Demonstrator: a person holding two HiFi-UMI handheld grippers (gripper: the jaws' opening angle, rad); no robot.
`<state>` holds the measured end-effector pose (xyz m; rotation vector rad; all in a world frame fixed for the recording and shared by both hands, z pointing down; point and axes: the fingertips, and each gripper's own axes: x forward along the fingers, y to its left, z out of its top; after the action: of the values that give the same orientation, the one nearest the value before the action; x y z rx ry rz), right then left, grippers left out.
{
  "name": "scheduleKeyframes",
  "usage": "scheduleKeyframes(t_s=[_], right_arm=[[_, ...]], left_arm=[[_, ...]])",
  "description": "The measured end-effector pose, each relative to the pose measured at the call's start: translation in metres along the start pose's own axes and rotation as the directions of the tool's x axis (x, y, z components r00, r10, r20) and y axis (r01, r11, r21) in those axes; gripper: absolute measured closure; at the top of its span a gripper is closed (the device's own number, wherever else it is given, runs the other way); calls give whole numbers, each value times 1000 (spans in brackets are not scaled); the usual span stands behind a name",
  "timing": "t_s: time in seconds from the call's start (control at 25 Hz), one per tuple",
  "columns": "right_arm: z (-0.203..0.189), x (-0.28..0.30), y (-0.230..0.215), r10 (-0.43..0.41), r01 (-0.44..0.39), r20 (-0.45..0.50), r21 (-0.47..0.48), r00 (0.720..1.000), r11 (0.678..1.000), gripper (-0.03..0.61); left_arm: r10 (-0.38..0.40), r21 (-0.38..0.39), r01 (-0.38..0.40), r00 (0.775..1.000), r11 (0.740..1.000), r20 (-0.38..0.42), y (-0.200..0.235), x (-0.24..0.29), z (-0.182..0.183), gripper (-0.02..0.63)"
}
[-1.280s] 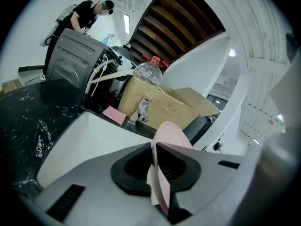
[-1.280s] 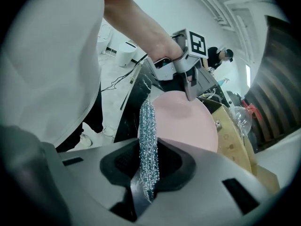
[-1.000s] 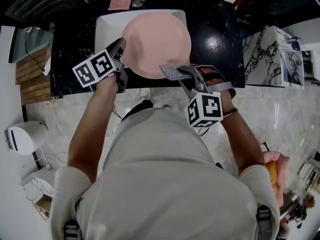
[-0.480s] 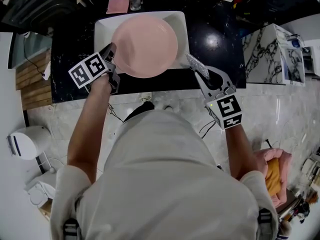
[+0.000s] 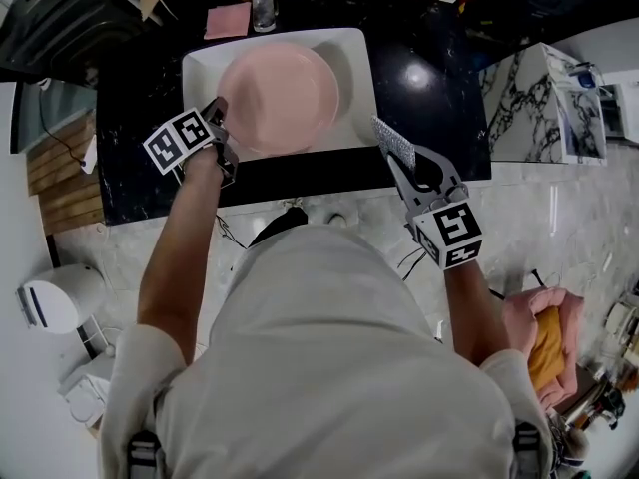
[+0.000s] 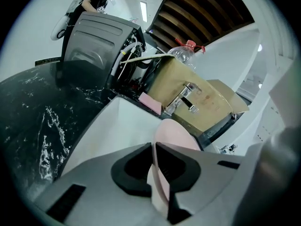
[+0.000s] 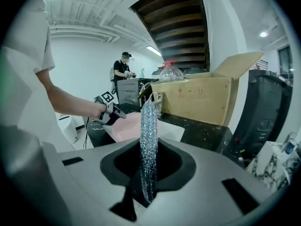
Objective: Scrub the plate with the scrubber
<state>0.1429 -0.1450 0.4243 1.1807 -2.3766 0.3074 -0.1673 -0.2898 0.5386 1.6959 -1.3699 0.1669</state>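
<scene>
- The left tool [image 5: 221, 120] pinches the near-left rim of the pink plate [image 5: 280, 93], with its jaws pressed onto the edge.
- The plate sits over the white sink basin [image 5: 354, 53], which is set in the black marbled surface [image 5: 429, 88].
- The right tool [image 5: 397, 160] pinches the silver mesh scrubber [image 5: 387, 136] on edge. It is above the surface just right of the basin, apart from the plate.

It looked like a lab's mock kitchen: upper centre, a white sink [image 5: 355, 88] sat in a black marble counter [image 5: 439, 128].
</scene>
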Motion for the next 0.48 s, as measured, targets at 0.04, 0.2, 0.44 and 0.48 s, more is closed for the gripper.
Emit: scheduleKeyframes(t_s=[0.04,0.2,0.44,0.48], right_arm=[[0,1,0,-3,3,-3,3,1000,1000,500],[0,6,0,-13,13,-18,16,1000,1000,500],[2,19,2,-18,19,-39,27,999,999,500],[3,21,2,-20,21,-42,28,999,999,500]], left_arm=[[5,0,-5,1000,1000,-6,3,4,0,589],[29,5,-29,999,1000,-32,15,24,1,588],[64,15,-63,994,998,-83,33,55,-4,587],[68,15,-66,993,998,-93,35,60,-6,588]])
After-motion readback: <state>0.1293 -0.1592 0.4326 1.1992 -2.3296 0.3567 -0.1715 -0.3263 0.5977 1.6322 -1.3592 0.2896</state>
